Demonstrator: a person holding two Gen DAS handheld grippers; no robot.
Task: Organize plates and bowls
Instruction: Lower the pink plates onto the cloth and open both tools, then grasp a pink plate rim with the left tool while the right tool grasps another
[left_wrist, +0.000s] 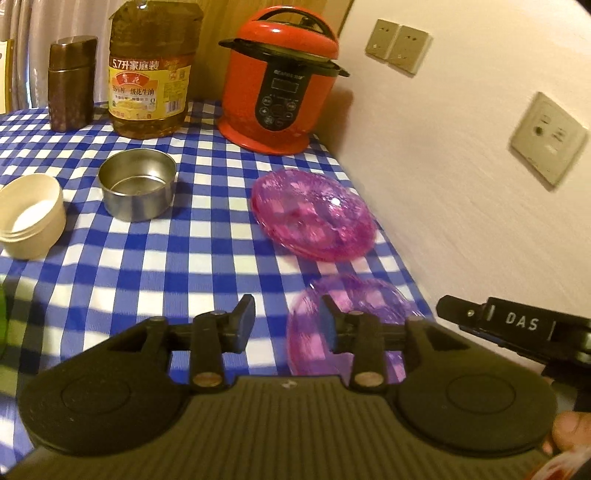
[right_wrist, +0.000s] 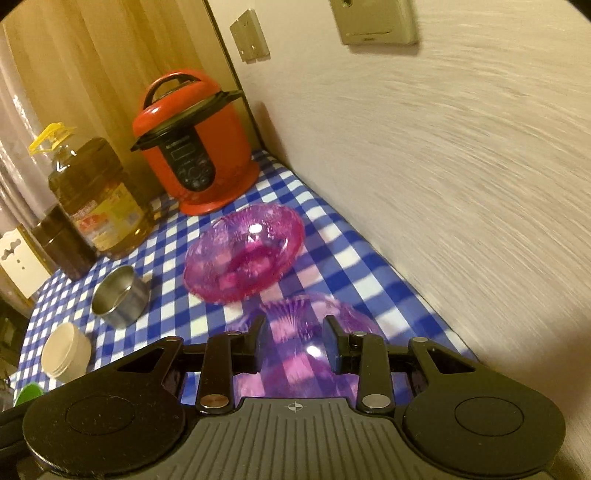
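A pink glass bowl (left_wrist: 314, 214) (right_wrist: 245, 254) sits on the blue checked tablecloth near the wall. A purple glass bowl (left_wrist: 369, 299) (right_wrist: 295, 354) lies closer, just ahead of both grippers. My left gripper (left_wrist: 290, 321) is open, its right finger over the purple bowl's left rim. My right gripper (right_wrist: 295, 341) is open above the purple bowl, holding nothing; its body (left_wrist: 517, 328) shows at the right of the left wrist view. A steel bowl (left_wrist: 138, 184) (right_wrist: 118, 295) and a cream paper bowl (left_wrist: 31, 219) (right_wrist: 66, 352) stand to the left.
A red pressure cooker (left_wrist: 282, 85) (right_wrist: 195, 147), a big oil bottle (left_wrist: 151, 70) (right_wrist: 96, 199) and a brown canister (left_wrist: 72, 83) (right_wrist: 61, 240) stand at the back. The wall (left_wrist: 461, 166) runs close along the table's right edge. A green object (right_wrist: 27, 393) is at the left.
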